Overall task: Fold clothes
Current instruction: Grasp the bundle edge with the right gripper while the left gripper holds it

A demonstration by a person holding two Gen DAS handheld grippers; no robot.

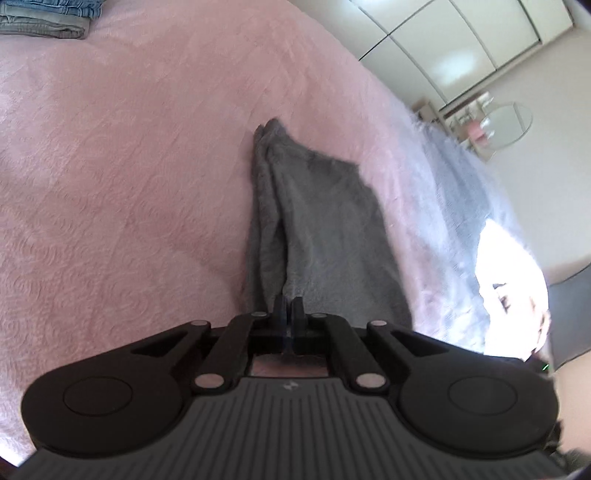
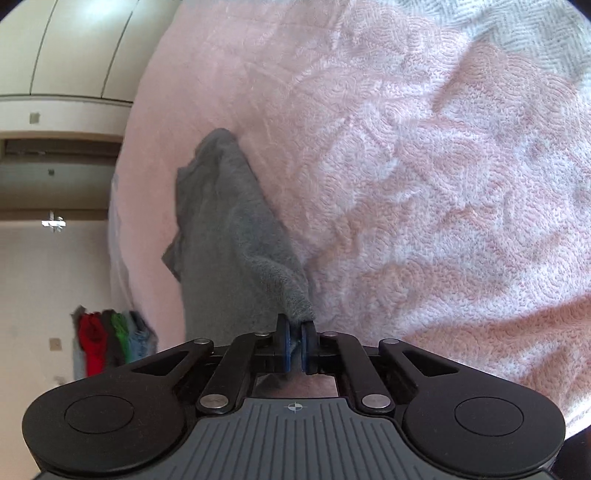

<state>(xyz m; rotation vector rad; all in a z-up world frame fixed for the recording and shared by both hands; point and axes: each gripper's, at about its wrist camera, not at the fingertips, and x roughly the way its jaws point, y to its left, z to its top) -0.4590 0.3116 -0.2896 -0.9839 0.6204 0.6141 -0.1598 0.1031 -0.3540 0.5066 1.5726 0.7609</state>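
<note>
Grey towel pinched by left tool and right tool, thin bites liable to slip under tension.

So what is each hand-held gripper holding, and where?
Both pinch the grey cloth: the left hand-held gripper its near edge, the right hand-held gripper a corner.

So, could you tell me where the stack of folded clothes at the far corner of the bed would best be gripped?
Probably at the stack of folded clothes' thick folded edge facing the open pink bedspread, coming in low and level. The layers lie flat, so pinching the whole bundle there should keep it together. Both grippers currently hold the grey garment.
</note>
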